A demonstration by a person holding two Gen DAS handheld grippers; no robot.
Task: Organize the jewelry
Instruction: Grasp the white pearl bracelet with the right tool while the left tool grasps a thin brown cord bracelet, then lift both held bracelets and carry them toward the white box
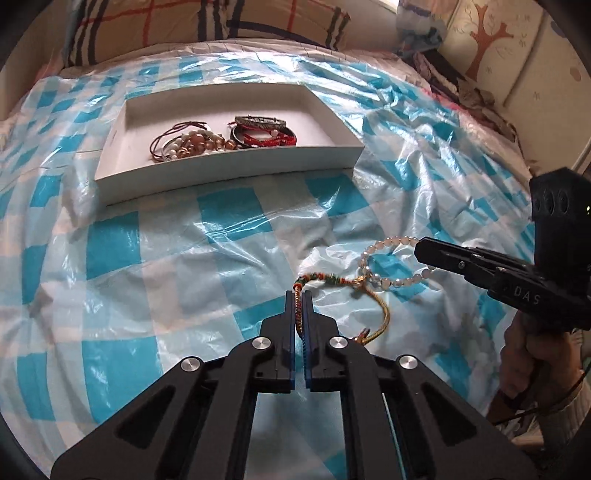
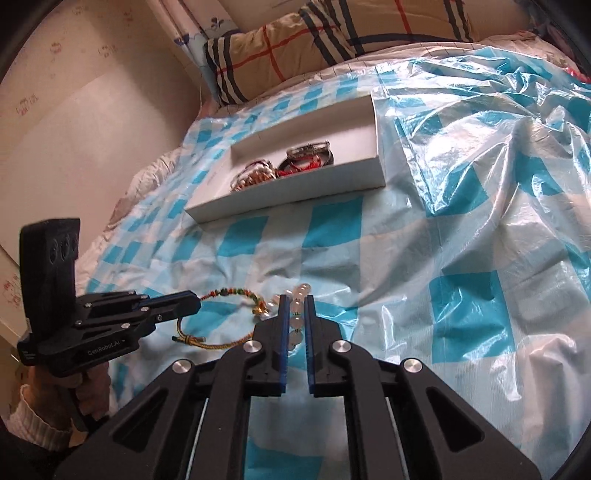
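My left gripper (image 1: pixel 299 293) is shut on a braided multicolour cord bracelet (image 1: pixel 325 277), which lies on the blue-checked plastic sheet (image 1: pixel 177 266); the cord also shows in the right wrist view (image 2: pixel 236 292) held by the left gripper (image 2: pixel 197 299). My right gripper (image 2: pixel 296 297) is shut on a pale bead bracelet (image 2: pixel 297 317); the beads also show in the left wrist view (image 1: pixel 388 282) with the right gripper (image 1: pixel 419 251) at their right end. The two bracelets touch or tangle where they meet. A white tray (image 1: pixel 236 168) holds several bracelets beyond.
The tray (image 2: pixel 295 192) sits on the bed, with bead bracelets (image 1: pixel 192 144) at its left and red and dark bangles (image 1: pixel 264 133) in the middle. A plaid pillow (image 1: pixel 207 22) lies behind. A wall (image 2: pixel 74 129) runs along the bed's left side.
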